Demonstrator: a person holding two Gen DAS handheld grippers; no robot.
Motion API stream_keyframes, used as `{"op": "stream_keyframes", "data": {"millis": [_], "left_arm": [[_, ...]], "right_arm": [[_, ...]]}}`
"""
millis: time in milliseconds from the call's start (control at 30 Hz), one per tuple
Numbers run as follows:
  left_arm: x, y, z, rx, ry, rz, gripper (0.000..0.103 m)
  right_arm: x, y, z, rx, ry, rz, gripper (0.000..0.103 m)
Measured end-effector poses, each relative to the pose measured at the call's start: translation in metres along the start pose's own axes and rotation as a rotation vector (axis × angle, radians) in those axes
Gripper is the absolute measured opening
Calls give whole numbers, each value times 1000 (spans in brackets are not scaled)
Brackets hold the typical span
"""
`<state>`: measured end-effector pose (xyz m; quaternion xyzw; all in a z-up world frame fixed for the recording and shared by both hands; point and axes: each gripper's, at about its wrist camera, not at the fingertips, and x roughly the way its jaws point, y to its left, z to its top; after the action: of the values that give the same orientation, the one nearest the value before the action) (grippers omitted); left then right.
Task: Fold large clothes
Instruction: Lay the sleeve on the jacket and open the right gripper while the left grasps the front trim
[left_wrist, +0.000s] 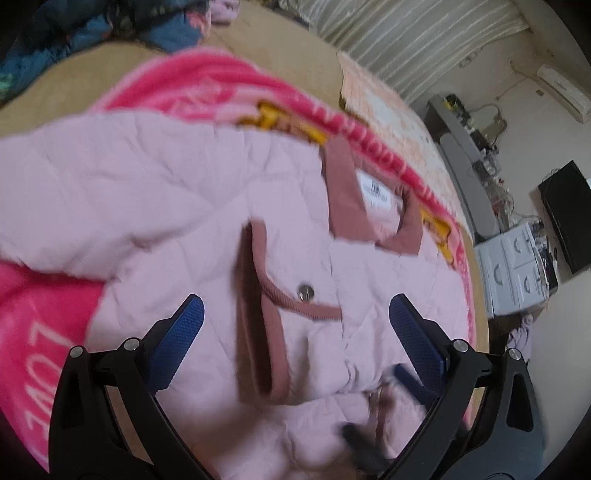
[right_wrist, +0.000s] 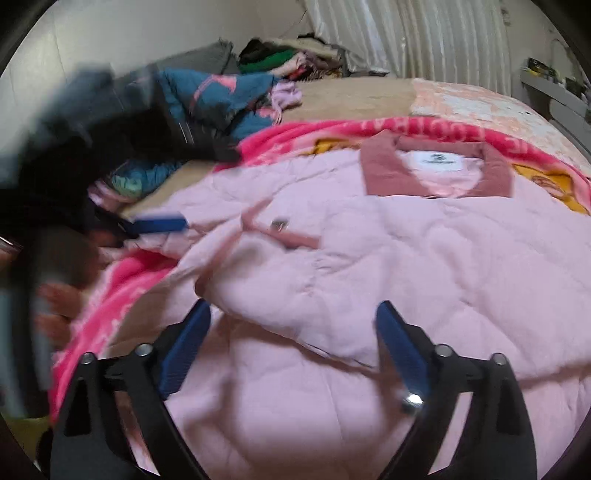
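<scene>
A pale pink quilted jacket (left_wrist: 155, 192) with a dusty-rose collar (left_wrist: 347, 199) and pocket trim lies spread on a hot-pink blanket (left_wrist: 37, 325) on the bed. It also shows in the right wrist view (right_wrist: 424, 258), collar (right_wrist: 380, 170) at the far side. My left gripper (left_wrist: 295, 314) is open and empty just above the jacket's front near a metal snap (left_wrist: 306, 291). My right gripper (right_wrist: 291, 317) is open and empty above the jacket's lower part. The left gripper's blue fingers (right_wrist: 159, 225) show blurred at the jacket's left edge in the right wrist view.
A heap of dark and teal clothes (right_wrist: 207, 99) lies at the bed's far left. A tan mat (right_wrist: 351, 96) and a peach patterned quilt (right_wrist: 472, 107) cover the far bed. Curtains (right_wrist: 424, 37) hang behind. A grey shelf (left_wrist: 465, 170) and white boxes (left_wrist: 513, 266) stand right.
</scene>
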<state>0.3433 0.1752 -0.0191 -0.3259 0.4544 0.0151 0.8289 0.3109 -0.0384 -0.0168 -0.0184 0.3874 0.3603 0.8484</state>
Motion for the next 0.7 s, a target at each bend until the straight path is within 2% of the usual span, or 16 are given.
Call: {"op": "stream_keyframes", "data": {"millis": [167, 233, 300, 333, 400, 433, 533, 700], "left_arm": [[39, 6, -19, -65, 117, -23, 94], [46, 5, -25, -59, 123, -16, 93], [47, 0, -29, -38, 109, 12, 67], [47, -2, -29, -27, 104, 24, 46], [44, -7, -27, 1, 81, 34, 28], [40, -11, -25, 33, 60, 32, 13], [25, -26, -16, 128, 1, 66, 9], [-17, -61, 9, 275, -122, 95, 9]], "right_arm": [[-37, -42, -8, 46, -26, -119, 92], [-48, -62, -11, 73, -30, -168, 92], [-59, -82, -15, 114, -34, -210, 92], [-67, -95, -18, 146, -40, -231, 92], [-76, -117, -20, 195, -46, -255, 92], [-84, -130, -22, 229, -56, -271, 92], [-98, -153, -23, 281, -75, -304, 92], [-119, -171, -20, 293, -108, -360, 92]]}}
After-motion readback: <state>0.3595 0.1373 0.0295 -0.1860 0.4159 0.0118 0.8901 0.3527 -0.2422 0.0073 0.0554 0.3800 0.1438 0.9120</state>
